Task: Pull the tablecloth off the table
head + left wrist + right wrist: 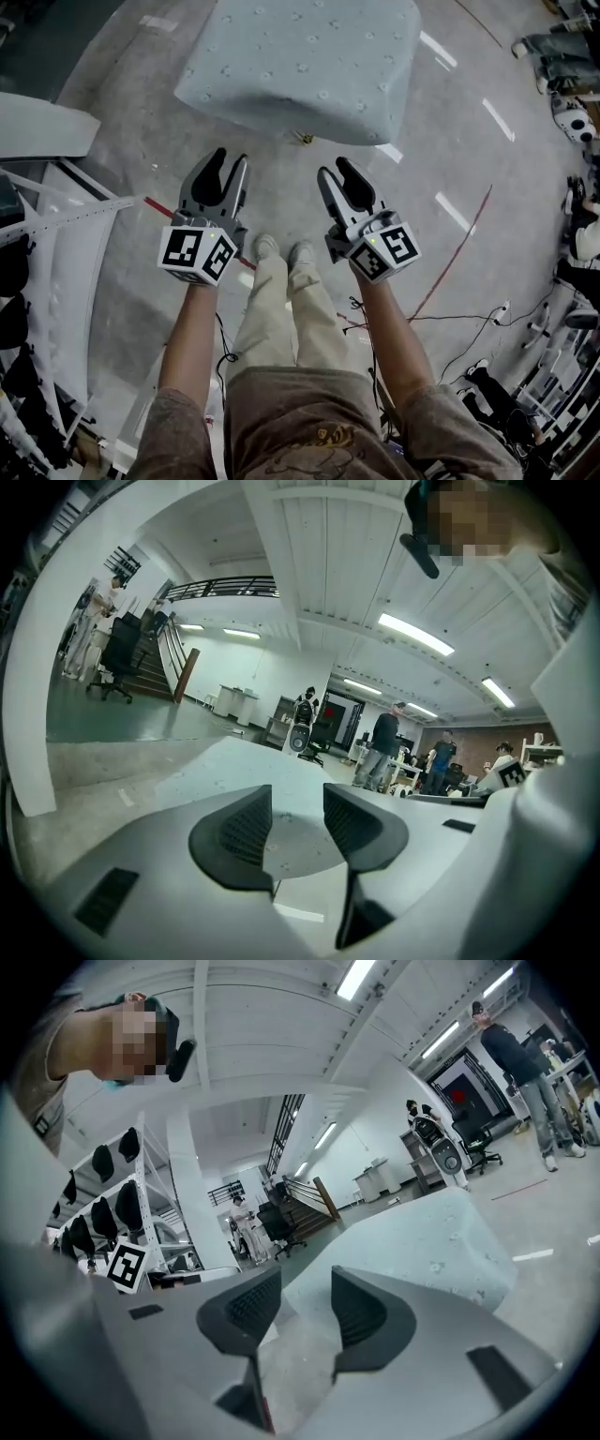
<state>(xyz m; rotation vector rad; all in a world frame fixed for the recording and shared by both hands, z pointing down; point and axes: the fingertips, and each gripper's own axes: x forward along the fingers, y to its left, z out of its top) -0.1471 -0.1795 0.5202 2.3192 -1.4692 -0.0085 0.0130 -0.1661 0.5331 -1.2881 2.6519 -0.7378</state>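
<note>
Just short of the tablecloth (309, 66), left tool (230, 161) and right tool (334, 169), part-open, empty; rack (80, 281) leftward.

Bare floor (281, 192) fwd to tablecloth (309, 66) edge; rack (67, 248) close on L side.

Head view steeply down, both gripper views level (low, close), all sharing tablecloth (309, 66)

Left tool (297, 810) jaws apart, nothing between them. Pale blue tablecloth (246, 766) spread just ahead of the tips, visible through the gap. People (383, 745) stand beyond, ahead-right. Staircase (155, 663) far ahead-left.
</note>
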